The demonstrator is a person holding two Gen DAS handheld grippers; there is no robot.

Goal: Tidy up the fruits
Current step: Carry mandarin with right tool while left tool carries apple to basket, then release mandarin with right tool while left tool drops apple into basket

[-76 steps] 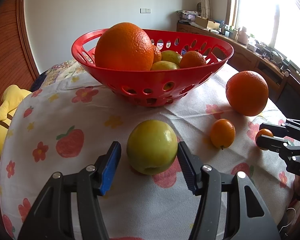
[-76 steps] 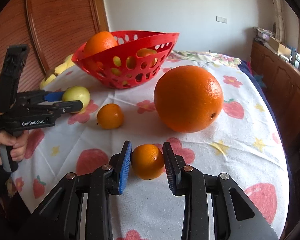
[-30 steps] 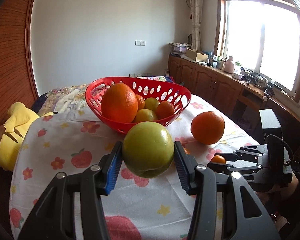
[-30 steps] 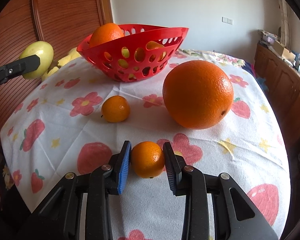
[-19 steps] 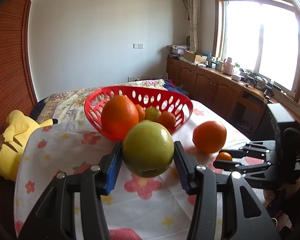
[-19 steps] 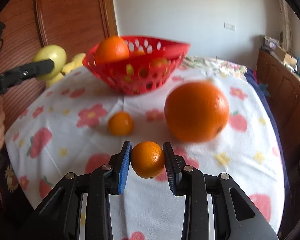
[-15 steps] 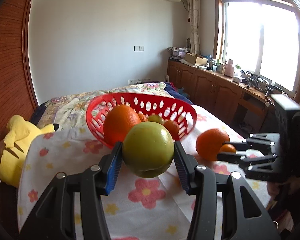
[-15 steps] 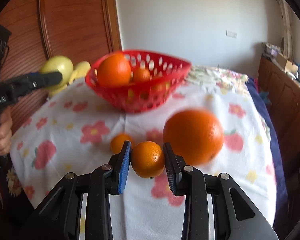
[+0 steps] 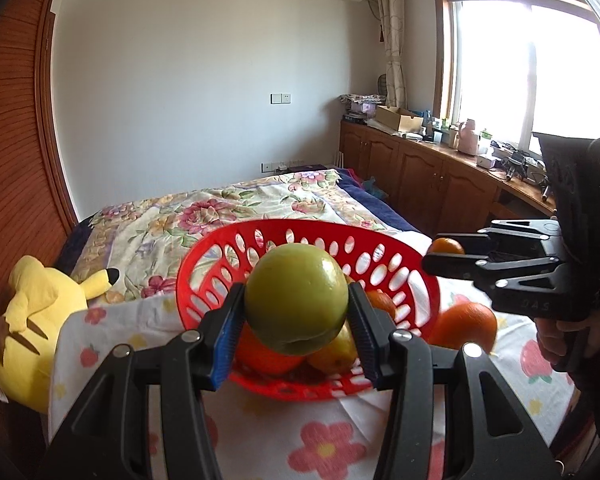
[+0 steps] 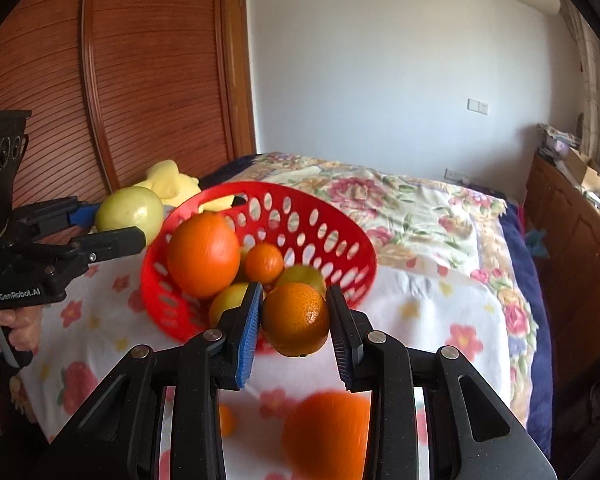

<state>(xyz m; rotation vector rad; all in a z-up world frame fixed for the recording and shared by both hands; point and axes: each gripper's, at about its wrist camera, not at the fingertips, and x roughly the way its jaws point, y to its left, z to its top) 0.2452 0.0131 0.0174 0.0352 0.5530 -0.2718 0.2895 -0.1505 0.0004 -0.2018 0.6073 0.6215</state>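
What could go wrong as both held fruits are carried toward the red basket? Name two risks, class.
1. The left gripper holding the round green apple and the right gripper holding the small orange mandarin approach the red perforated plastic basket from opposite sides; they may collide.
2. The basket is already heaped, topped by a large orange; a dropped fruit might roll out.

We count two hand-held grippers: the left hand-held gripper (image 9: 296,334) and the right hand-held gripper (image 10: 294,326). One red basket (image 10: 340,236). One green apple (image 9: 296,298). Oranges, big and small: six. Two more yellow-green fruits lie in the basket. One yellow plush toy (image 9: 32,316).
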